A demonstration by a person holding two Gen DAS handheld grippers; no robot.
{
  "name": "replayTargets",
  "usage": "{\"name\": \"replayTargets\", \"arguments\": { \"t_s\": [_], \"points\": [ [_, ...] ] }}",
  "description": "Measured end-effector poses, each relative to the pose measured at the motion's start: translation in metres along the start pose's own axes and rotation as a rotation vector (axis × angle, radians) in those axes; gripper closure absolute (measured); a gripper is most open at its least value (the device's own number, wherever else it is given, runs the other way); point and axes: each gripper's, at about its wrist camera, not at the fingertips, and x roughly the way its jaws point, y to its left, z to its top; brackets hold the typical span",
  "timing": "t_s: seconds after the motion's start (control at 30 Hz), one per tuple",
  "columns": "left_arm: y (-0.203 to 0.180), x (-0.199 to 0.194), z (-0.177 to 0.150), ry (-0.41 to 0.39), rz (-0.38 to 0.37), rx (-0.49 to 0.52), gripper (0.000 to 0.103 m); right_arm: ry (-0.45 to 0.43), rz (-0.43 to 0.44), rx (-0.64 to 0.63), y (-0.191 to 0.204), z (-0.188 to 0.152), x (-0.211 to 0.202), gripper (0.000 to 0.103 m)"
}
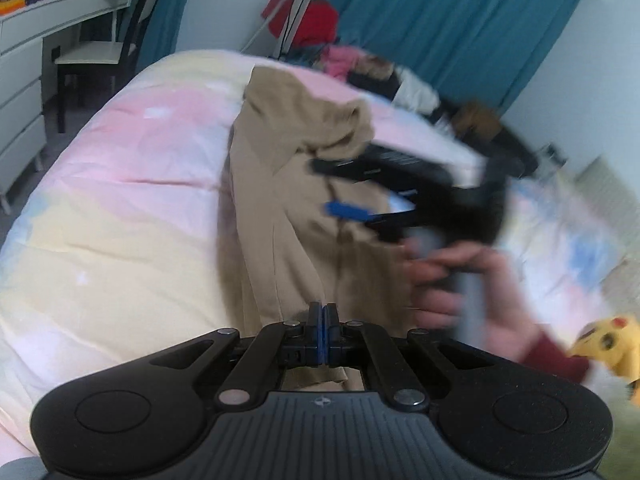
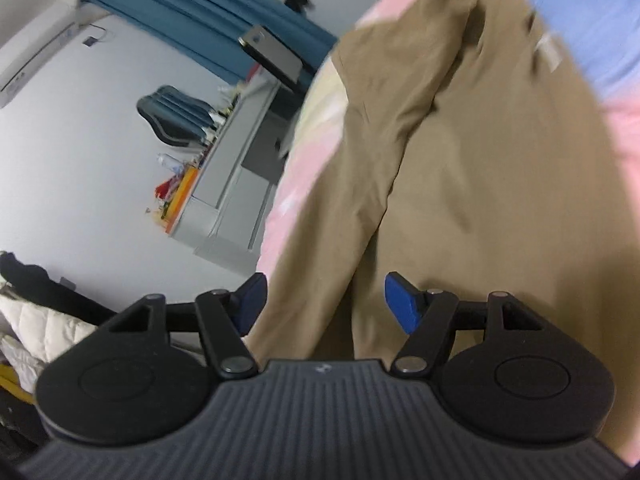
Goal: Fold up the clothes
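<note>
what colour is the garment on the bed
Tan, a plain khaki, no pattern. The garment shows best in the left wrist view.

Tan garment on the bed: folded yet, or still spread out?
Not neatly folded. The tan garment lies long and rumpled across the bed cover, with one part bunched up near its far end and loose creases running down it.

Matt tan cloth trousers lie on a soft pastel cotton-like bedspread.

Left tool pinched shut above tan trousers on the pastel bed.
</note>
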Motion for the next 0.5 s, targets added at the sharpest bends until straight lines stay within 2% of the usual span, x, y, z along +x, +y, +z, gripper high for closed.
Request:
{"name": "replayTargets", "arguments": {
  "t_s": [0.07, 0.13, 0.17, 0.2, 0.27, 0.37, 0.43, 0.5],
  "points": [
    [0.0, -0.006, 0.001, 0.003, -0.013, -0.008, 0.103, 0.037, -0.006, 0.03, -0.006, 0.003, 0.027, 0.035],
    [0.001, -0.005, 0.001, 0.013, -0.008, -0.006, 0.103, 0.05, 0.012, 0.06, -0.011, 0.004, 0.045, 0.045],
    [0.001, -0.004, 0.001, 0.019, -0.001, -0.001, 0.103, 0.053, 0.022, 0.074, -0.014, 0.005, 0.053, 0.059],
    [0.001, 0.0, 0.0, 0.031, 0.002, 0.009, 0.103, 0.046, 0.015, 0.063, -0.013, 0.005, 0.055, 0.079],
    [-0.001, 0.011, -0.004, 0.061, 0.002, 0.038, 0.103, 0.03, -0.003, 0.037, -0.01, 0.006, 0.058, 0.096],
    [-0.009, 0.036, -0.014, 0.128, 0.021, 0.097, 0.103, -0.073, -0.057, -0.075, 0.005, 0.008, 0.039, 0.097],
    [-0.015, 0.056, -0.02, 0.189, 0.067, 0.137, 0.102, -0.109, -0.109, -0.122, 0.011, 0.011, 0.03, 0.097],
    [-0.018, 0.073, -0.026, 0.244, 0.118, 0.17, 0.102, -0.106, -0.165, -0.166, 0.013, 0.009, 0.032, 0.097]
  ]
}}
